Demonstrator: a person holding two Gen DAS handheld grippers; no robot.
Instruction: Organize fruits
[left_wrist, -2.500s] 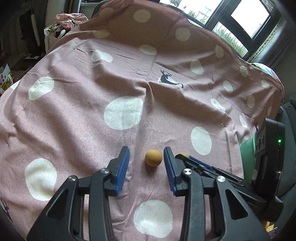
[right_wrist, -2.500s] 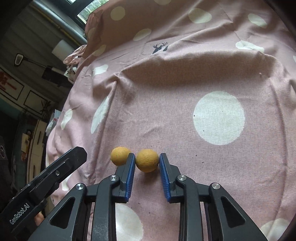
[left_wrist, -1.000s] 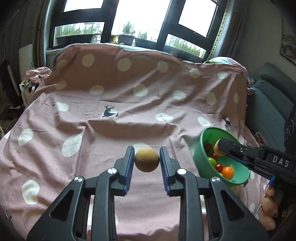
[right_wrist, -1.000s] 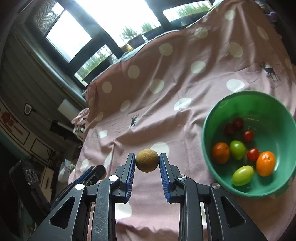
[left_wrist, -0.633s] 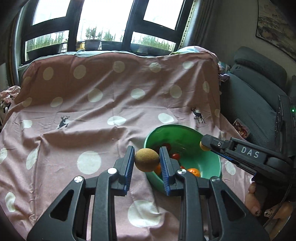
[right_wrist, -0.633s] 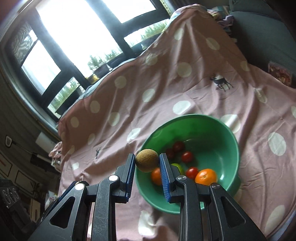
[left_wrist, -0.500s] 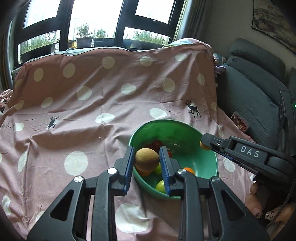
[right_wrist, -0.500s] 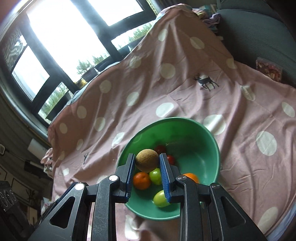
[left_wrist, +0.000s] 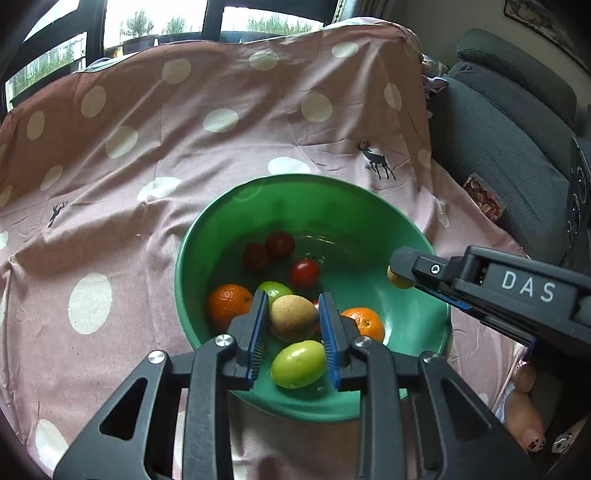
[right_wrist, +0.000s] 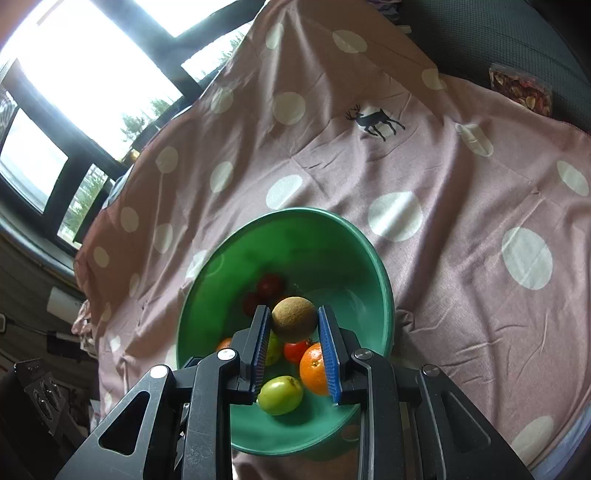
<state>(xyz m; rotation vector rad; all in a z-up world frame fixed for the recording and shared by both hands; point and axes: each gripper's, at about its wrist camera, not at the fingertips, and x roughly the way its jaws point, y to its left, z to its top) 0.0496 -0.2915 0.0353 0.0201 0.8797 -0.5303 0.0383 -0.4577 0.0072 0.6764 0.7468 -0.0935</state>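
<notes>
Both tongs hang over the green bowl (left_wrist: 413, 229), each holding a fruit. Left tongs (left_wrist: 293, 325) clamp a brown-yellow fruit (left_wrist: 293, 318) above the bowl's near half, directly over the green fruit (left_wrist: 298, 363) w/ oranges either side. Right tongs (right_wrist: 294, 334) pinch a brown fruit (right_wrist: 294, 319) near the bowl's centre. Drop path is straight down for both; the left looks nearer the pile, so prob. releases first.
</notes>
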